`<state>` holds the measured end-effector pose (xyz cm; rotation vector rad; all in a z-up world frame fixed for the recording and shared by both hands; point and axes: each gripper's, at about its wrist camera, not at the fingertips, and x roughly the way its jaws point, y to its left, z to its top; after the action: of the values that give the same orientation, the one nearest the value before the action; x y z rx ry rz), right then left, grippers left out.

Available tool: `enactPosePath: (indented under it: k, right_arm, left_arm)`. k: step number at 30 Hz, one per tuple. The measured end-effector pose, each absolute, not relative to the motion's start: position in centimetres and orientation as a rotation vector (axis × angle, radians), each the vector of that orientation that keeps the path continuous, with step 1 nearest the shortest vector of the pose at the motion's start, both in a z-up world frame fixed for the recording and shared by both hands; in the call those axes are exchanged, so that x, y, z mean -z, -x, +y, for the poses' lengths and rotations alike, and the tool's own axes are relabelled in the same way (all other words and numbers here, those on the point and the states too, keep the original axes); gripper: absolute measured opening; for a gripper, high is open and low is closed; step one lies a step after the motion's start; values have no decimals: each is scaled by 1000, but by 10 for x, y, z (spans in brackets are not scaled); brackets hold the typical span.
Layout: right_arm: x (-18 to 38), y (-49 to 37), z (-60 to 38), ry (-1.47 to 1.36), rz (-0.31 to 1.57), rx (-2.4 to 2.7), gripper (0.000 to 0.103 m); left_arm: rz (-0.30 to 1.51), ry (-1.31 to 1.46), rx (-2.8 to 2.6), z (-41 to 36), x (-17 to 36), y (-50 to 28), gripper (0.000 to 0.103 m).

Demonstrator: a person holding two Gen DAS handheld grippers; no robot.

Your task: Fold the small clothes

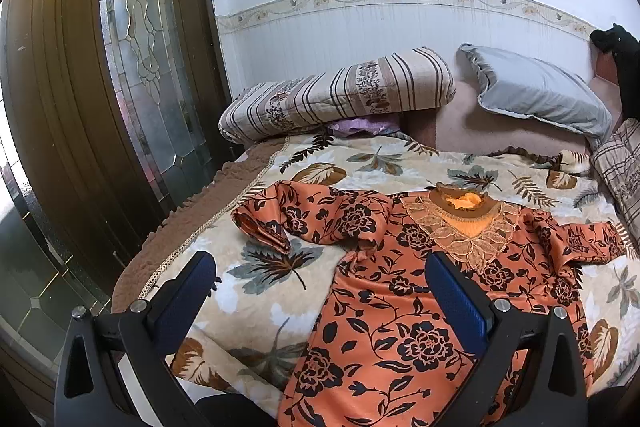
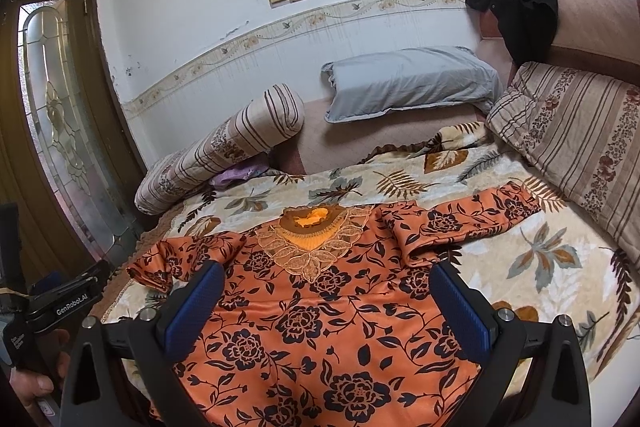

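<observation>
Lying flat on the leaf-print blanket (image 1: 360, 163) is the orange floral top (image 2: 320, 327), lace collar at the far end, sleeves spread left and right. The left gripper (image 1: 320, 291) hovers above its left edge, jaws wide apart, empty. The right gripper (image 2: 326, 301) hangs over the chest, likewise spread and empty.

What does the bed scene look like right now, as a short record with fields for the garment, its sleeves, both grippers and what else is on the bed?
garment: orange floral top, spread flat, front up, lace collar toward the wall
sleeves: both out to the sides, left sleeve with its cuff end doubled back, right sleeve lying nearly straight
left gripper: open, holding nothing, over the top's left edge
right gripper: open, holding nothing, over the chest
surface: leaf-print blanket
other items: grey pillow, striped quilt roll, black cloth on the headboard
</observation>
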<state>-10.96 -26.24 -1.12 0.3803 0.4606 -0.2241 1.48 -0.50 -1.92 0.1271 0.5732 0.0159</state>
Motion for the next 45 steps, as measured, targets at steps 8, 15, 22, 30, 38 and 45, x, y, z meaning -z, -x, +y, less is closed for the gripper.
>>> enactPosePath:
  k: [8, 15, 22, 30, 38, 45]
  right_arm:
    - [14, 106, -263, -383, 470, 224, 103]
    - [16, 104, -263, -383, 476, 224, 103]
    - [19, 96, -260, -381, 493, 220, 103]
    - [24, 92, -261, -386, 504, 222, 103]
    - [29, 85, -260, -387, 515, 223, 103]
    - [36, 74, -259, -386, 532, 212, 103]
  left_arm:
    - [580, -130, -15, -3, 24, -16, 103]
    - [582, -129, -17, -3, 25, -18, 103]
    - [596, -131, -16, -3, 30, -22, 103]
    - [597, -132, -14, -4, 33, -24, 103]
    - [611, -141, -15, -4, 38, -30, 103]
    - [625, -145, -25, -3, 45, -39, 103]
